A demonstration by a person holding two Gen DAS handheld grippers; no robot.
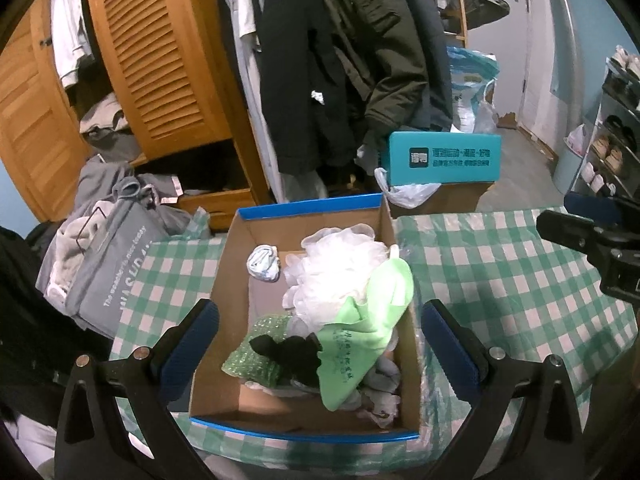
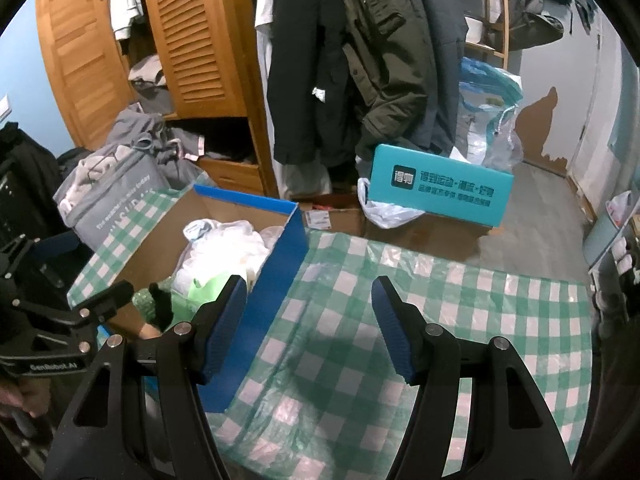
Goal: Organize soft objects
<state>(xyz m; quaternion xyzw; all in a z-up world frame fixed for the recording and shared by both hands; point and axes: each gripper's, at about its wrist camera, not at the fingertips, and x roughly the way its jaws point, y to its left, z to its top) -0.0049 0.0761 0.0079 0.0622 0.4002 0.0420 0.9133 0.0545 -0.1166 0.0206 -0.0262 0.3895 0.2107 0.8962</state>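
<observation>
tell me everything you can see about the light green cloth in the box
The light green cloth is a thin, soft-looking sheet with small dark printed characters near its lower part. It lies crumpled and draped inside the cardboard box, against the right wall, overlapping the white mesh pouf and touching a black item. Neither gripper holds it.

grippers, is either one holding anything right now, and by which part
Nothing is held. The left gripper is open above the cardboard box of soft items; the right gripper is open over the checkered tablecloth.
</observation>
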